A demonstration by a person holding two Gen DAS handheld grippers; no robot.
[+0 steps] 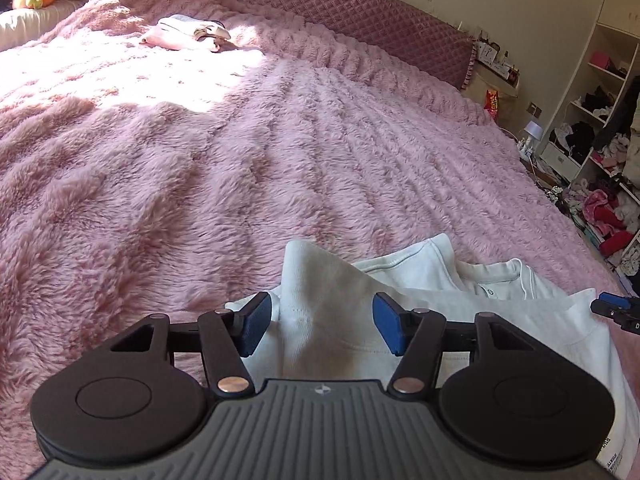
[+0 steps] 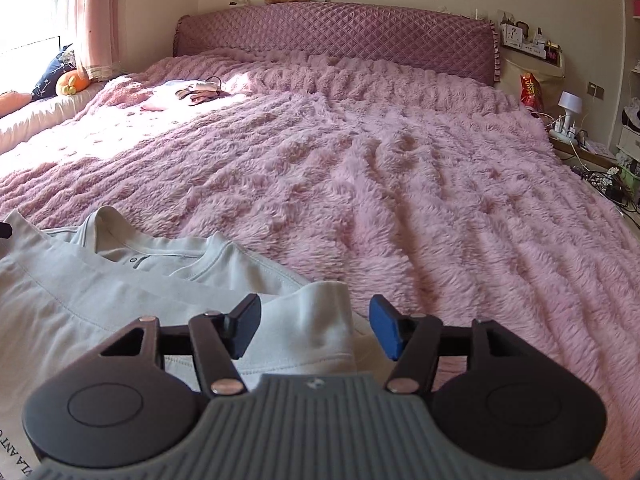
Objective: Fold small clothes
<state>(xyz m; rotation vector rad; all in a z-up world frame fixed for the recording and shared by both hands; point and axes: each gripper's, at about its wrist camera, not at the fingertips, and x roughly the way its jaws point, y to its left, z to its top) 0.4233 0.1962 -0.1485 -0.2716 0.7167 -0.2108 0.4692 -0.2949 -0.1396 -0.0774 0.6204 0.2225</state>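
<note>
A white T-shirt [image 1: 440, 292] lies on the pink furry bedspread [image 1: 240, 160] at the near edge. My left gripper [image 1: 322, 326] is open, with a raised fold of the shirt's left side standing between its blue pads. In the right wrist view the shirt [image 2: 120, 280] spreads to the left, neck opening up. My right gripper [image 2: 314, 328] is open, with a raised corner of the shirt's right side between its pads. The right gripper's tip shows at the left wrist view's right edge [image 1: 616, 308].
A small pile of folded clothes [image 2: 188, 90] lies far back on the bed's left in sunlight, also in the left wrist view [image 1: 188, 32]. Quilted headboard [image 2: 336, 36] behind. Cluttered shelves [image 1: 600, 140] and a nightstand with lamp [image 2: 568, 108] stand to the right.
</note>
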